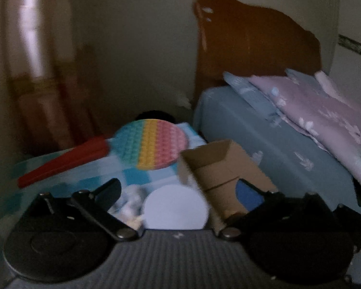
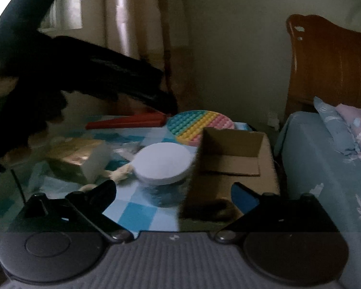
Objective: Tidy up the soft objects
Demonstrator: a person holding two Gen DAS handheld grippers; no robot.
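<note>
A round rainbow pop-it pad [image 1: 151, 143] [image 2: 201, 126] lies at the far side of a table with a blue checked cloth [image 2: 137, 213]. An open cardboard box [image 1: 219, 166] [image 2: 231, 159] stands to its right. A white round lid on a container [image 1: 175, 208] [image 2: 162, 162] sits near the front. A red flat object [image 1: 62, 161] [image 2: 127, 121] lies at the left. My left gripper [image 1: 178, 190] is open and empty above the lid. My right gripper [image 2: 173, 192] is open and empty, before the container and box. The left gripper's dark body [image 2: 84, 72] reaches in from the left.
A pale packaged block [image 2: 77, 159] and crumpled white pieces [image 2: 119, 174] [image 1: 130, 207] lie left of the container. A bed with blue sheet [image 1: 264, 139] [image 2: 325, 168], pink and blue pillows [image 1: 320, 110] and wooden headboard [image 1: 252, 43] [image 2: 329, 65] stands right of the table. Curtains [image 2: 122, 12] hang behind.
</note>
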